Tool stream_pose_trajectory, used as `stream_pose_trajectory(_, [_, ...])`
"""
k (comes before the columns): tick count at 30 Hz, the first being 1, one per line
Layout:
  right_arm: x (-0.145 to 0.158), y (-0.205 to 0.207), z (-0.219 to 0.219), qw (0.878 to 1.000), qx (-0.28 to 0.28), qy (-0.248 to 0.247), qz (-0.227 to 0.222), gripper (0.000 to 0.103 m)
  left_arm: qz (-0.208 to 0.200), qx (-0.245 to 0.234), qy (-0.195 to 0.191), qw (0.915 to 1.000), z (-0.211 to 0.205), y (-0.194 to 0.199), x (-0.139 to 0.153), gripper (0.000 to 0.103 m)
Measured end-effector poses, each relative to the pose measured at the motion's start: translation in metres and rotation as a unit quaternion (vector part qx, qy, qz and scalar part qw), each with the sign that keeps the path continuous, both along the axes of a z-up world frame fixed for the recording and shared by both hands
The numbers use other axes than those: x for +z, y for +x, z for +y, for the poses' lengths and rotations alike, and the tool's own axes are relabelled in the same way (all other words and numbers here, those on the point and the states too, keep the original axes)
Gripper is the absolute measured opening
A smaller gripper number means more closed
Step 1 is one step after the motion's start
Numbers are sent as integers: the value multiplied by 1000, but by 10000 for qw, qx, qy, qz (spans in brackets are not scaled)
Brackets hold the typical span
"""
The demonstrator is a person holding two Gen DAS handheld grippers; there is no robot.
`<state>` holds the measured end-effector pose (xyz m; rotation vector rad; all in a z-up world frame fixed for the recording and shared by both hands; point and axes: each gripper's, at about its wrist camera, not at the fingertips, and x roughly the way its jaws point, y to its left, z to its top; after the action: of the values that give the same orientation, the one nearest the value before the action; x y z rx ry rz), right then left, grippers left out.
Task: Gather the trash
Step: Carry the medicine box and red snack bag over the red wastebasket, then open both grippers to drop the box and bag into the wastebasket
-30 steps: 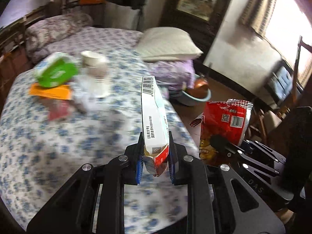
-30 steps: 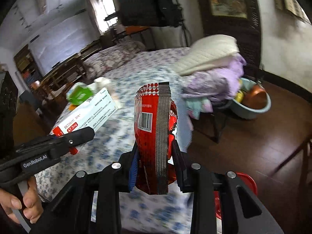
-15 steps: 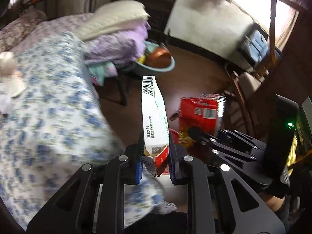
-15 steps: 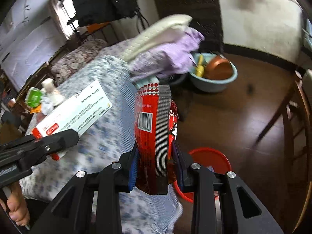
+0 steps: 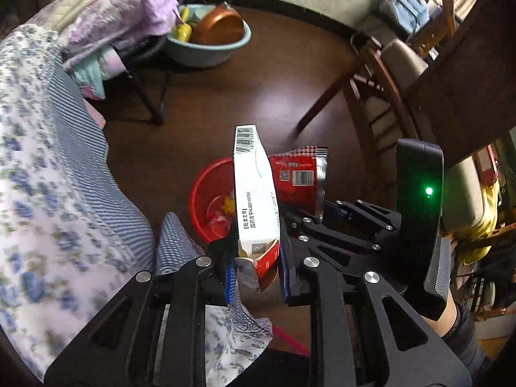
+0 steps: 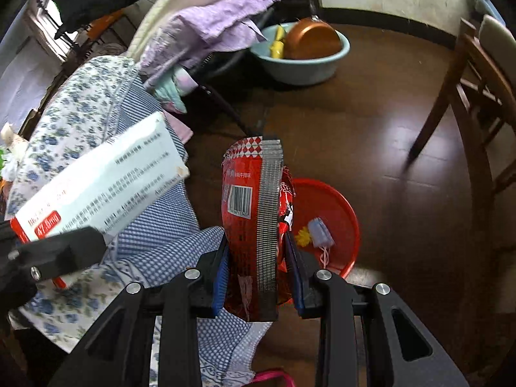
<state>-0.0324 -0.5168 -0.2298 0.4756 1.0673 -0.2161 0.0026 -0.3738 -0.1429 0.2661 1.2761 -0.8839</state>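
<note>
White carton [image 5: 254, 193]: flat medicine-type box, barcode at its far end, red panel at its torn near end. Clamped between the jaws of the left gripper [image 5: 255, 258], standing on edge and pointing forward, held in the air above the floor beside the bed edge. In the right wrist view the same carton [image 6: 106, 190] shows its printed broad face, tilted.

Red snack bag [image 6: 254, 222]: crinkled foil, barcode and silver seam strip facing the camera. Clamped between the jaws of the right gripper [image 6: 258, 267], upright, held over the near rim of the basin. In the left wrist view the bag [image 5: 298, 180] sits just right of the carton.

Red basin [image 6: 338, 206]: round, on the dark wooden floor [image 6: 371, 129], holding a yellow scrap [image 6: 302, 235] and a small pale purple packet [image 6: 319, 230]. It lies below and just beyond both held items.

Bed cover [image 5: 48, 177]: blue floral and checked cloth, hanging at left.

Teal tub [image 6: 306, 61]: on the floor farther off, with a copper-coloured bowl [image 6: 312, 42] inside.

Wooden chair [image 6: 477, 74]: at right.
</note>
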Motion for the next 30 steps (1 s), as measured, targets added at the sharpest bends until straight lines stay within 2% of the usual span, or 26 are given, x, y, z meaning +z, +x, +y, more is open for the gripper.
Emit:
stream_pose_trajectory(6, [-16,2,-7,9999,-81,-45,110,32,308,-20,147,9994,-14,2,-25,22])
stream_pose_trajectory(13, [-28,1,-13,9998,-123,-51,169,32,727,186,33,9972,-20,14,-36,22])
stream_pose_trajectory(20, [-34,0,-18,9996,-242,29,141,32,935,259,6,9953,-36,20,-46,23])
stream_pose_trajectory(24, [-35,-1,-21,9991,-411,-26,100,39,1090,430,21,9931,-39,27,-53,24])
stream_pose_trajectory(25, [-36,-1,-21,9990,-434,-63,87,46,1133,445,25,9926,-39,28,-55,25])
stream_pose_trajectory(27, [-36,-1,-21,9984,-499,-242,68,59,1263,505,29,9907,-40,30,-58,40])
stream_pose_trajectory(28, [-36,0,-20,9984,-489,-276,70,61,1262,563,30,9904,-39,32,-58,61])
stream_pose_trajectory(29, [-36,0,-20,9985,-454,-289,91,61,1191,682,21,9905,-37,33,-57,73])
stream_pose_trajectory(30, [-37,1,-20,9986,-427,-297,117,61,1116,768,-3,9908,-35,34,-55,73])
